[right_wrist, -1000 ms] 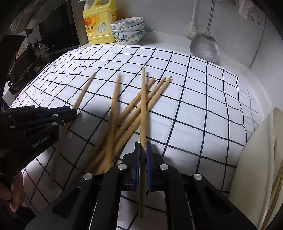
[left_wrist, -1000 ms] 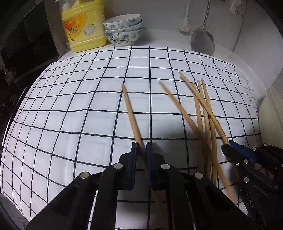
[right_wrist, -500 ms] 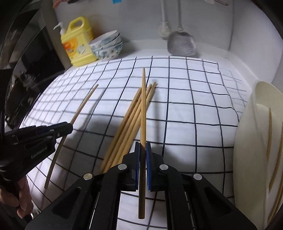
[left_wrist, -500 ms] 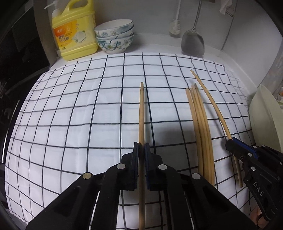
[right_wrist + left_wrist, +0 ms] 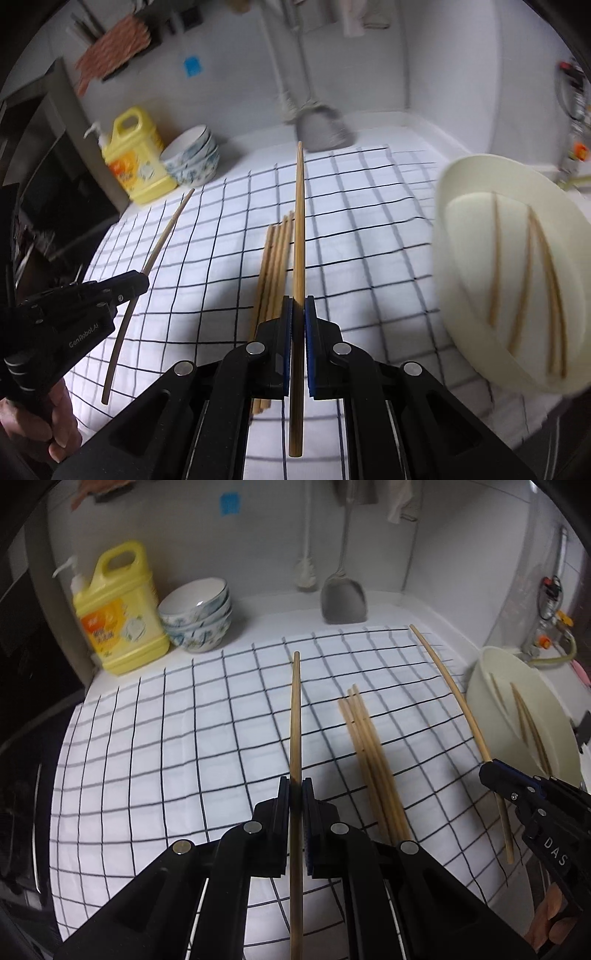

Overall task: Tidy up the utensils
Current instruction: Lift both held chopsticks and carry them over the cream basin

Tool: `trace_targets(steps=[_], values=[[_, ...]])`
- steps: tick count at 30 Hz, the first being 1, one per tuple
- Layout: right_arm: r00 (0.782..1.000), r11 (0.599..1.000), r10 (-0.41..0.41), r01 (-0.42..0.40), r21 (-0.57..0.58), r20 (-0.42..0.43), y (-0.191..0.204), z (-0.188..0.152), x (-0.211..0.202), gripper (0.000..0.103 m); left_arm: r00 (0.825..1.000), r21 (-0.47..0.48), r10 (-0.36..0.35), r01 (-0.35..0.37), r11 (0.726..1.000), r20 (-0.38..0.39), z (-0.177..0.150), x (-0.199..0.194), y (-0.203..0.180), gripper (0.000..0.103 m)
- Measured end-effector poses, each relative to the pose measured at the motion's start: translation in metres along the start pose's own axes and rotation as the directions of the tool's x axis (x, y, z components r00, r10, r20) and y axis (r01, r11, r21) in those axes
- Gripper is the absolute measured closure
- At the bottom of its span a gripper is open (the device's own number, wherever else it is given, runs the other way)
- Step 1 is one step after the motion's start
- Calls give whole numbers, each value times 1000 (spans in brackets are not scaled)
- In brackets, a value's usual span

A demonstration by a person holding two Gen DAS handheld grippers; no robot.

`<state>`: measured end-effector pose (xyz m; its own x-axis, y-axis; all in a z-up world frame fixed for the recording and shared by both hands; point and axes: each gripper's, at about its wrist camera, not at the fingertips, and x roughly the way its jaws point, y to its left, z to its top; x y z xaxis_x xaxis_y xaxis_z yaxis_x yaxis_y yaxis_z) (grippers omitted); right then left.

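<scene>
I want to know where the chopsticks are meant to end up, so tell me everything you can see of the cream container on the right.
The cream container is a pale, smooth, plastic-looking holder with a rounded rim, standing at the right edge of the checked cloth. Its open mouth faces the right wrist camera, which blurs it. Inside, several thin wooden chopsticks lean against its inner wall, some crossing. Neither gripper touches it. Its base is out of view.

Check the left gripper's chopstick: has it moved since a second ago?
Yes. The chopstick in the left gripper was lying slanted on the checked cloth; now it is clamped, lifted clear and pointing straight toward the back wall.
</scene>
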<state>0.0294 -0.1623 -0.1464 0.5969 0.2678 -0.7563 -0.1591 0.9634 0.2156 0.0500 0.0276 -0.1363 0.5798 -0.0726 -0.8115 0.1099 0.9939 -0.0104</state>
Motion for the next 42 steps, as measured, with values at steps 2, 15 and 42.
trace_targets(steps=[2, 15, 42], values=[[999, 999, -25, 24, 34, 21, -6, -1, -16, 97, 999, 35, -30, 29, 999, 19, 5, -10, -9, 96], [972, 953, -212, 184, 240, 99, -116, -8, -106, 97, 965, 221, -258, 243, 944, 41, 39, -34, -138, 96], [986, 901, -161, 162, 403, -37, -267, 11, -36, 97, 958, 324, -262, 286, 902, -116, 86, 80, -307, 96]])
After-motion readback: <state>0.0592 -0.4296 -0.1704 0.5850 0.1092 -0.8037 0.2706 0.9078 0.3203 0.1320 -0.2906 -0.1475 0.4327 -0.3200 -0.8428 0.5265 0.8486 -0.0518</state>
